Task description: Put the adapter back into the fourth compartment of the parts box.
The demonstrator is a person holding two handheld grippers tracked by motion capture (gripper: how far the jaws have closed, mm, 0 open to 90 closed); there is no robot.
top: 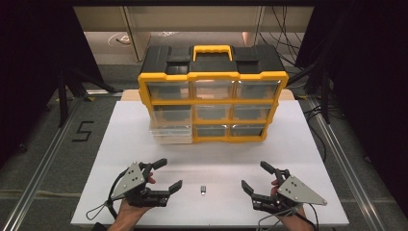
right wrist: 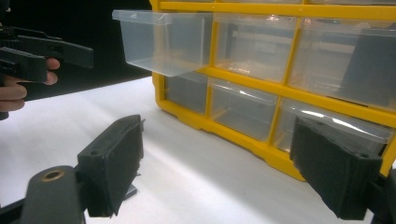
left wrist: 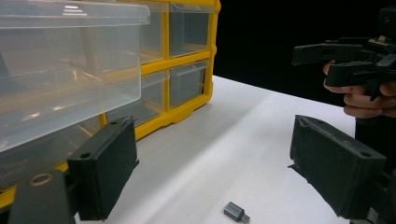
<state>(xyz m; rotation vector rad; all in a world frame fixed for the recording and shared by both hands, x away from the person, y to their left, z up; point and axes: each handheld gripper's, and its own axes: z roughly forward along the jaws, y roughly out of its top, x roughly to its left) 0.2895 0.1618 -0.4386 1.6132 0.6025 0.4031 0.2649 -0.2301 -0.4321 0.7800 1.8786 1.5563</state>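
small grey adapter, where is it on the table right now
In the high view the small grey adapter lies on the white table, near its front edge, between the two open grippers.

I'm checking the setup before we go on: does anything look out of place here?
One clear drawer at the left of the yellow organizer stands pulled out while the others sit flush. A small grey adapter lies loose on the white table.

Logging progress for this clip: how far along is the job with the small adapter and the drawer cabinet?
Done: one clear drawer at the left of the yellow drawer cabinet already stands pulled out. In hand: nothing; the left gripper and right gripper are both open, flanking the small grey adapter on the white table. Left: probably picking up the adapter, placing it in the open drawer and closing it.
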